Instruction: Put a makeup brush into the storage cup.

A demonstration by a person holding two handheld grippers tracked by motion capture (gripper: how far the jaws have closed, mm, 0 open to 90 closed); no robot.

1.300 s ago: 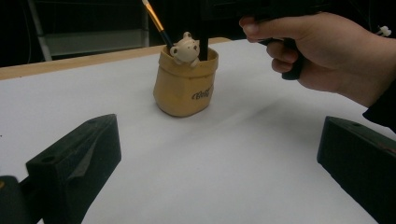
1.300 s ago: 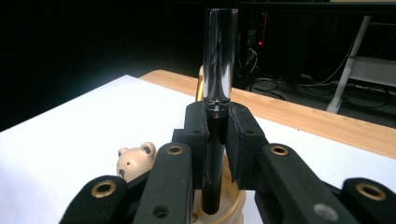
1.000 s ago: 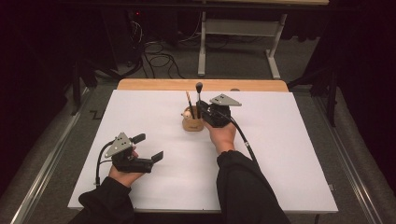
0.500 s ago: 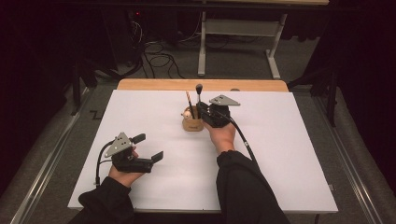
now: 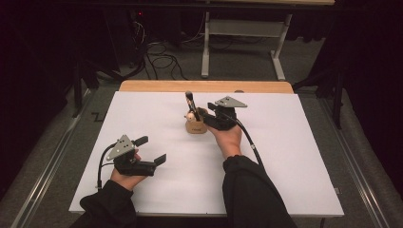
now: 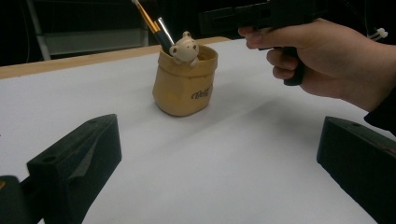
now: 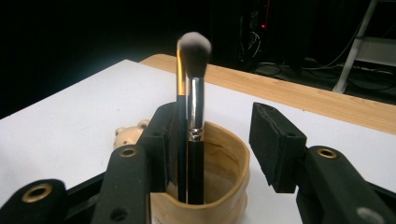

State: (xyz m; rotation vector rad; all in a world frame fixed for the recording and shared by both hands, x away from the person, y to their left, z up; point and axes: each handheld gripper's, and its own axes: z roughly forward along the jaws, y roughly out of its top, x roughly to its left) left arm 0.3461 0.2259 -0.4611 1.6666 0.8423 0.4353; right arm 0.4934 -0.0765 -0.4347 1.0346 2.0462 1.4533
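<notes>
Tan holder stands mid-surface, keeping two brushes upright inside it. Right tool straddles the brushes, jaws just opening, gripping nothing. Left tool rests gaping and empty, well apart.

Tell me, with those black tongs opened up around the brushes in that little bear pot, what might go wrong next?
The right tongs have just been opening, and the two brushes stand between the pads, close against one of them; pulling away carelessly could drag them sideways. The bear pot looks small and light with tall brushes, so a nudge from the tongs at its rim might tip it onto the white table. The left tongs rest far off, too distant to steady it.
</notes>
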